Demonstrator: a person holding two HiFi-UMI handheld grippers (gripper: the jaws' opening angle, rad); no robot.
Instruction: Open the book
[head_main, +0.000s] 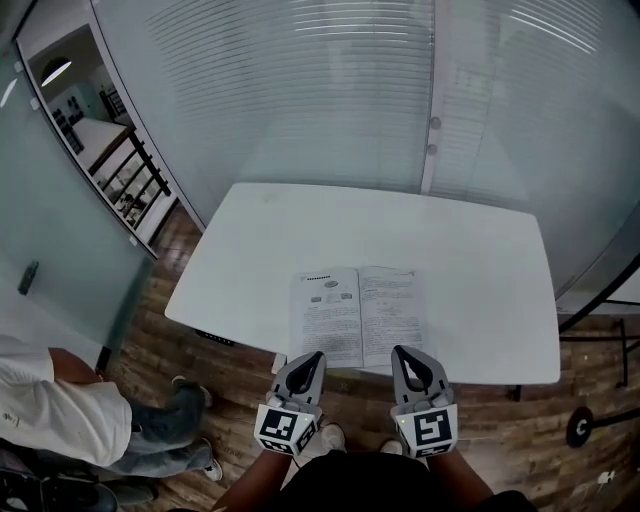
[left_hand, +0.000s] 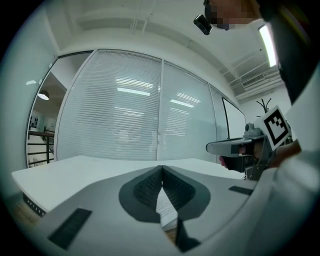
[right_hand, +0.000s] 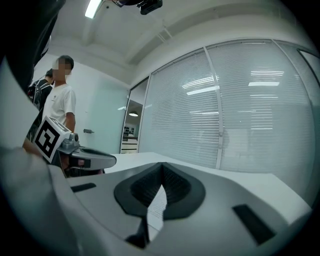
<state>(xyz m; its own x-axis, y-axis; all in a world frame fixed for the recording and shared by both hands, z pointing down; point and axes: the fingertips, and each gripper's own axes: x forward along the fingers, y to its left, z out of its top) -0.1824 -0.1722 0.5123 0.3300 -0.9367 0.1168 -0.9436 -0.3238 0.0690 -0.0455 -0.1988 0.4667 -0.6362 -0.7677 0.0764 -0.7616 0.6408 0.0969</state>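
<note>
The book (head_main: 355, 315) lies open and flat on the white table (head_main: 480, 290), close to the front edge, with printed pages facing up. My left gripper (head_main: 312, 357) hovers at the table's front edge just below the left page, jaws shut and empty. My right gripper (head_main: 402, 352) hovers beside it below the right page, also shut on nothing. In the left gripper view the closed tips (left_hand: 161, 167) point level over the table, and a strip of page (left_hand: 167, 207) shows below them. The right gripper view shows the same: tips (right_hand: 162, 165) together, page (right_hand: 156, 210) beneath.
A person in a white shirt and jeans (head_main: 60, 410) is at the lower left, off the table. Glass walls with blinds (head_main: 330, 90) stand behind the table. A black railing (head_main: 135, 175) is at the far left. Wooden floor (head_main: 500, 430) surrounds the table.
</note>
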